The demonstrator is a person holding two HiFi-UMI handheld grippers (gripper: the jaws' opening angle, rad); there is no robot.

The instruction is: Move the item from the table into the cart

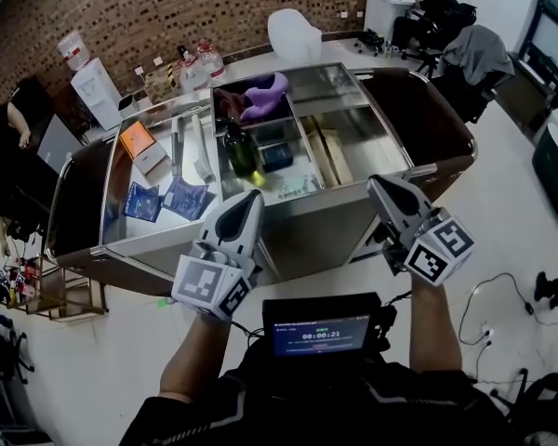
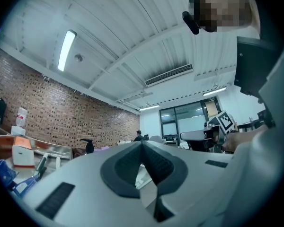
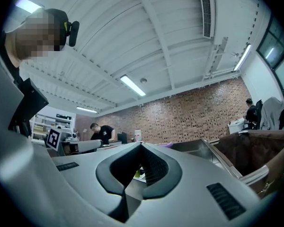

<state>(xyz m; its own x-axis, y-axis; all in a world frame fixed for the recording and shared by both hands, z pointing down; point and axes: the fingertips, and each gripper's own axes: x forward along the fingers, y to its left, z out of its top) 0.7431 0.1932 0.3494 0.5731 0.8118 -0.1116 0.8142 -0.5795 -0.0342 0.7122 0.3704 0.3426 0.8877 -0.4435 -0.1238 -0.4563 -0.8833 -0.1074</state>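
Observation:
The steel cart [image 1: 327,204] with brown side bags stands just in front of me in the head view. Its compartments hold an orange box [image 1: 138,141], blue packets [image 1: 186,197], a dark bottle [image 1: 240,149] and a purple item [image 1: 264,95]. My left gripper [image 1: 250,199] hovers at the cart's near rim, shut and with nothing in it; its tips [image 2: 142,144] meet in the left gripper view. My right gripper [image 1: 378,187] is at the near right rim, also shut and holding nothing, tips [image 3: 141,145] together. Behind the cart runs the table [image 1: 251,63] with bottles [image 1: 208,59].
A white container [image 1: 294,33] and a white box [image 1: 97,91] stand on the table behind the cart. People sit at desks at far left [image 1: 9,119] and far right [image 1: 439,7]. Cables [image 1: 488,323] lie on the floor at right. A screen [image 1: 321,334] is at my chest.

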